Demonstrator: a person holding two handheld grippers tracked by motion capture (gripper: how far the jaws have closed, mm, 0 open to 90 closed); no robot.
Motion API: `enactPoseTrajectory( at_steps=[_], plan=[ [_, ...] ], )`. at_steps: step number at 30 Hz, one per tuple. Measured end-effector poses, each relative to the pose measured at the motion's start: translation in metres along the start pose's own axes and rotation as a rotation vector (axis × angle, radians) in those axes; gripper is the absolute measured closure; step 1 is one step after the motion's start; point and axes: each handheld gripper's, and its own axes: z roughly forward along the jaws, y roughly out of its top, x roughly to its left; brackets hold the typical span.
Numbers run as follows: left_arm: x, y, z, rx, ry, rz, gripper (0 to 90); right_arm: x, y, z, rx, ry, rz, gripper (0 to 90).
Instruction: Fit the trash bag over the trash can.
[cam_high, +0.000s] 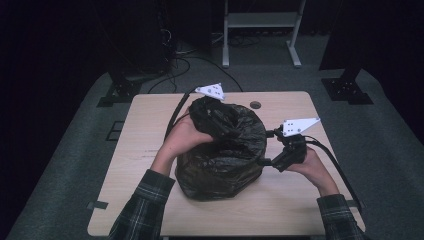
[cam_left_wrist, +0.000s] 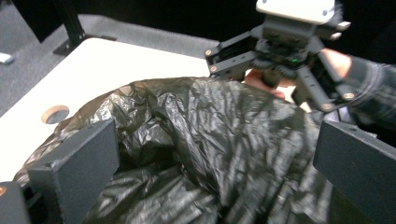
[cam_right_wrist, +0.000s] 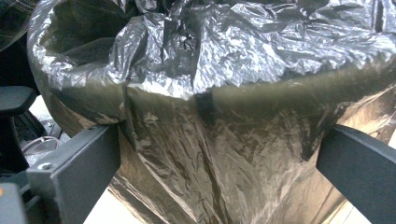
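Note:
A black plastic bag (cam_high: 220, 150) lines a round bin in the middle of the wooden table (cam_high: 145, 120); its crinkled top is pushed inward. My left gripper (cam_high: 207, 102) is at the bag's far left top, and its jaws stand wide open over the loose plastic (cam_left_wrist: 219, 140) without pinching it. My right gripper (cam_high: 268, 147) is open at the bag's right side. From the left gripper view it is seen across the bag (cam_left_wrist: 280, 51). Its jaws are spread in front of the bag's rim and wall (cam_right_wrist: 219, 121), holding nothing.
A small round hole (cam_high: 255, 105) is in the table behind the bag. A metal frame (cam_high: 260, 20) and cables (cam_high: 180, 65) are on the floor beyond the table. Bare tabletop lies left and right of the bag.

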Motion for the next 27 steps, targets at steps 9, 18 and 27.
enactPoseTrajectory(
  at_steps=[9, 18, 27],
  plan=[
    [0.008, -0.002, 0.034, 0.121, 0.031, -0.021, 0.0, 0.0, 0.001, -0.002, -0.007, 0.004, -0.002, 0.0],
    [0.016, -0.008, 0.053, 0.21, 0.059, -0.018, 0.0, 0.0, 0.0, -0.003, -0.001, 0.004, -0.001, 0.0],
    [0.021, -0.01, 0.067, 0.28, 0.066, -0.024, 0.0, 0.0, 0.0, -0.003, 0.004, 0.005, 0.0, 0.0]
  ],
)
